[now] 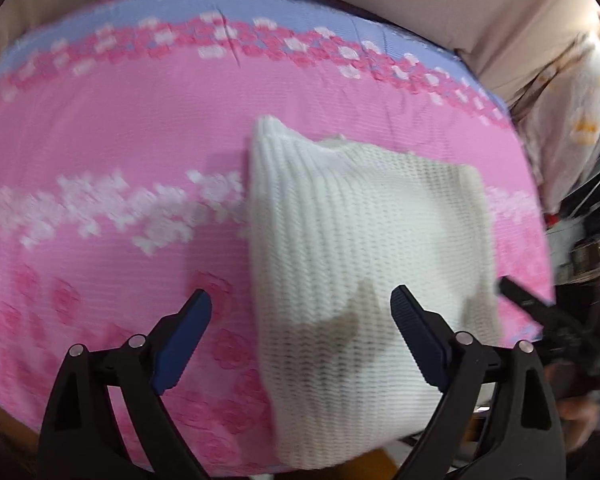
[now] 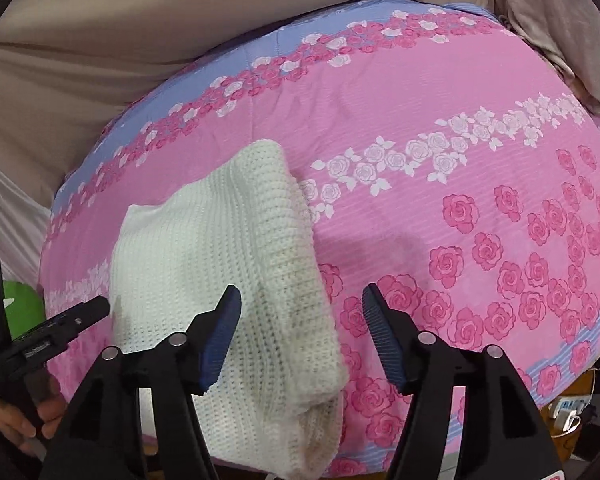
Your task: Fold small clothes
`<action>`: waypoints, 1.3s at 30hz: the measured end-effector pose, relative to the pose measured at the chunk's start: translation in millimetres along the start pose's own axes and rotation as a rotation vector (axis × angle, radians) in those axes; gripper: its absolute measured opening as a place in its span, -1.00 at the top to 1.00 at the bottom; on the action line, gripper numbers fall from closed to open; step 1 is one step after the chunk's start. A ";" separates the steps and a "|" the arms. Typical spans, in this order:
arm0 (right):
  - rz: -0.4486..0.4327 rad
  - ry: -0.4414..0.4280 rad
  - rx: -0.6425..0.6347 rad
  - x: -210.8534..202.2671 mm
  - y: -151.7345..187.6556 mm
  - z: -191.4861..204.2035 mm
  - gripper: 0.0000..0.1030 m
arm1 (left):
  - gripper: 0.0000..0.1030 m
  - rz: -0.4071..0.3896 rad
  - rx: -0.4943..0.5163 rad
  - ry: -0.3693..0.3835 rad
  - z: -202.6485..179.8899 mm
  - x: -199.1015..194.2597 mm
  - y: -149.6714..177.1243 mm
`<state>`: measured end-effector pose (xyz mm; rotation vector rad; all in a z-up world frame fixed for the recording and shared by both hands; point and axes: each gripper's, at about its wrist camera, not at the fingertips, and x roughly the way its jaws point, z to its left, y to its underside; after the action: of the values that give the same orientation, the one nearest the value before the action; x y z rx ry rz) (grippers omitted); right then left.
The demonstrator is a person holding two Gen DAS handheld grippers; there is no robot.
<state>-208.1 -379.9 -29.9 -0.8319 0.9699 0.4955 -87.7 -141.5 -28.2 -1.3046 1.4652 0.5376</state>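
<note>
A small white knitted garment (image 1: 360,248) lies folded on a pink rose-patterned bedspread (image 1: 100,140). In the right wrist view the garment (image 2: 228,260) shows a rolled thick edge along its right side. My left gripper (image 1: 300,308) is open and empty, hovering over the garment's near left edge. My right gripper (image 2: 300,304) is open and empty above the garment's right rolled edge. The left gripper's tip shows at the left of the right wrist view (image 2: 88,312); the right gripper's tip shows at the right of the left wrist view (image 1: 516,292).
The bedspread (image 2: 420,220) has a lilac border at its far side. Beige sheet (image 2: 120,40) lies beyond it. A printed pillow or cloth (image 1: 580,120) sits at the right. Clutter (image 1: 588,248) stands off the bed's right edge; a power strip (image 2: 568,408) lies below.
</note>
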 end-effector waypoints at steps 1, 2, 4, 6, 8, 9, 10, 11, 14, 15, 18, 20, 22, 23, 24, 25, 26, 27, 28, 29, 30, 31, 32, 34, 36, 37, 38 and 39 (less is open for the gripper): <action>0.020 -0.007 -0.002 7.3 0.0 -1.2 -0.25 | -0.74 0.032 -0.040 0.047 6.6 7.8 1.1; 0.042 -0.022 -0.004 15.6 0.4 -2.2 -0.27 | -0.74 0.051 -0.064 0.060 11.2 14.2 2.6; 0.076 -0.056 0.000 31.8 2.6 -5.8 -0.35 | -0.74 0.071 -0.110 0.066 21.1 27.9 6.9; 0.122 -0.087 0.020 48.3 6.2 -9.8 -0.39 | -0.76 0.075 -0.151 0.097 28.3 39.4 10.8; 0.147 -0.139 0.059 61.0 9.0 -14.3 -0.45 | -0.80 0.076 -0.183 0.124 32.2 45.2 10.2; 0.152 -0.161 0.079 63.9 10.6 -16.1 -0.48 | -0.80 0.079 -0.196 0.149 32.2 49.4 9.9; 0.156 -0.188 0.099 67.4 11.3 -17.7 -0.48 | -0.81 0.083 -0.202 0.159 31.5 52.1 9.4; 0.161 -0.223 0.126 71.5 12.1 -19.6 -0.53 | -0.81 0.086 -0.206 0.172 31.4 54.2 8.7; 0.152 -0.283 0.161 74.6 12.0 -20.2 -0.59 | -0.81 0.112 -0.207 0.225 27.4 63.7 5.6; 0.155 -0.299 0.166 76.5 11.4 -20.0 -0.59 | -0.78 0.107 -0.193 0.235 24.7 63.8 3.2; 0.173 -0.373 0.165 80.0 9.0 -16.3 0.01 | -0.27 0.116 -0.134 0.229 14.7 62.2 -4.7; 0.172 -0.399 0.162 76.3 5.7 -9.2 0.27 | 0.08 0.088 -0.118 0.222 8.2 49.9 -12.8; 0.135 -0.381 0.114 59.3 -1.8 2.6 0.36 | 0.13 0.040 -0.072 0.253 -3.4 26.0 -24.0; 0.107 -0.378 0.090 49.0 -6.6 9.0 0.38 | 0.13 0.014 -0.046 0.267 -10.7 14.0 -29.8; 0.070 -0.386 0.072 33.7 -13.8 16.1 0.38 | 0.13 -0.012 -0.016 0.271 -18.2 2.2 -35.2; 0.039 -0.398 0.065 20.5 -21.6 21.5 0.38 | 0.12 -0.046 0.015 0.271 -25.7 -10.7 -42.5; 0.001 -0.406 0.050 5.3 -30.3 27.2 0.38 | 0.07 -0.063 0.028 0.267 -28.8 -16.8 -48.2; -0.024 -0.405 0.036 -2.9 -37.7 30.5 0.37 | 0.03 -0.070 0.025 0.255 -30.0 -18.2 -56.0; -0.040 -0.400 0.025 -7.5 -44.6 31.6 0.35 | -0.10 -0.071 0.017 0.245 -28.1 -14.9 -60.1; -0.044 -0.390 0.022 -4.5 -52.3 30.9 0.28 | -0.23 -0.069 0.009 0.221 -24.4 -6.2 -63.9; -0.035 -0.383 0.023 2.9 -55.9 27.2 0.18 | -0.24 -0.064 -0.001 0.181 -20.4 5.1 -66.7; -0.015 -0.353 0.036 20.7 -60.8 20.7 0.17 | -0.21 -0.050 -0.007 0.118 -13.5 20.0 -67.1; 0.000 -0.292 0.053 38.9 -63.3 13.3 0.16 | -0.17 -0.038 -0.011 0.057 -10.1 30.9 -66.5; 0.043 -0.156 0.099 63.9 -63.8 -0.9 0.19 | -0.19 -0.052 -0.042 0.056 -0.5 28.3 -60.6; 0.022 -0.199 0.112 50.3 -60.3 -8.1 0.19 | -0.39 -0.084 -0.064 0.118 4.2 13.4 -51.7; -0.011 -0.234 0.098 37.0 -56.4 -4.9 0.14 | -0.49 -0.088 -0.065 0.111 4.1 10.7 -50.5; -0.024 -0.229 0.079 26.0 -53.4 1.2 -0.02 | -0.49 -0.088 -0.063 0.099 4.5 9.7 -47.7; -0.027 -0.218 0.058 21.4 -48.4 7.4 -0.06 | -0.48 -0.086 -0.055 0.086 5.2 10.8 -43.9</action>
<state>-160.0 -402.8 -27.4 -0.7220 0.7681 0.5213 -44.3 -155.1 -26.5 -1.4431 1.4656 0.4731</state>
